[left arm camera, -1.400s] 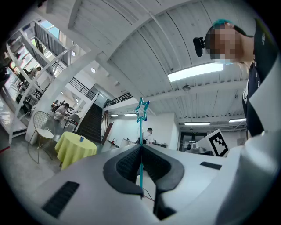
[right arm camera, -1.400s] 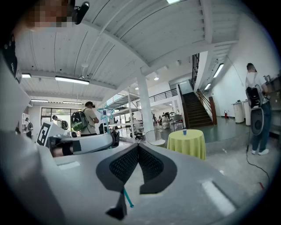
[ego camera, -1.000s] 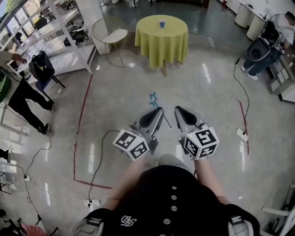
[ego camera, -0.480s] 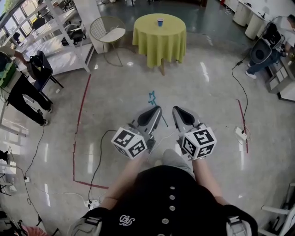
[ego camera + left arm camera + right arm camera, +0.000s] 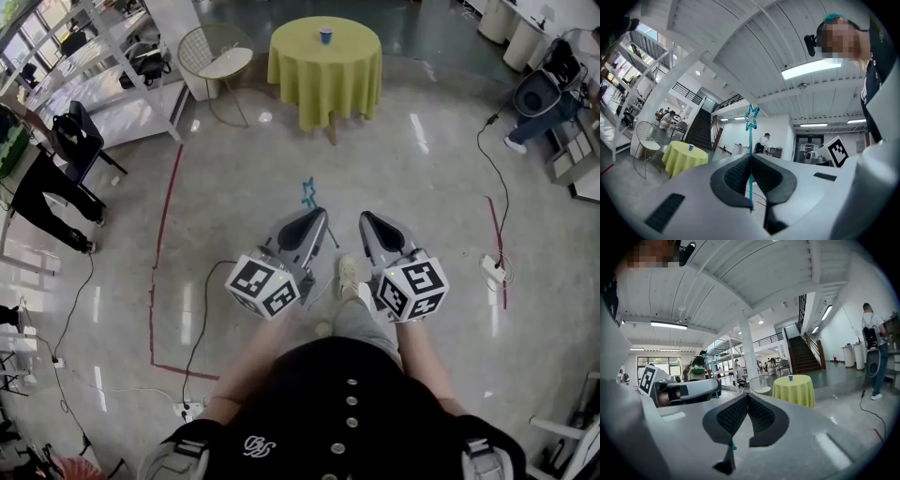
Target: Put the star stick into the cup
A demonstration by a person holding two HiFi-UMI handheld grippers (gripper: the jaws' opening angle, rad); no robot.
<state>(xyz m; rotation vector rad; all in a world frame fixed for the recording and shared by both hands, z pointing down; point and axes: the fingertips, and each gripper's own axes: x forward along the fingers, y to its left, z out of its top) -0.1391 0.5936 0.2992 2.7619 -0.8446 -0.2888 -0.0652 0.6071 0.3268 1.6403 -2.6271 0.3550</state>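
Note:
The star stick [image 5: 308, 193] is a thin teal rod with an open star on top. My left gripper [image 5: 315, 215] is shut on it and holds it upright over the floor. In the left gripper view the stick [image 5: 751, 140] rises from between the closed jaws of the left gripper [image 5: 751, 156]. My right gripper [image 5: 366, 218] is beside it, shut and empty; in its own view the right gripper [image 5: 747, 394] has its jaws pressed together. The blue cup [image 5: 325, 36] stands on a round table with a yellow-green cloth [image 5: 325, 70], far ahead. The cup [image 5: 691, 147] also shows in the left gripper view, and the cup [image 5: 790, 377] in the right one.
A wire chair [image 5: 217, 58] stands left of the table, with white shelving [image 5: 89, 75] further left. A person [image 5: 42, 183] stands at the left and another person [image 5: 548, 94] at the right. Red tape [image 5: 167, 211] and cables [image 5: 202, 319] lie on the floor. My shoe [image 5: 347, 276] shows between the grippers.
The view has shifted forward over the floor, and a shoe now shows between the grippers. Both grippers keep their pose, the left still shut on the stick.

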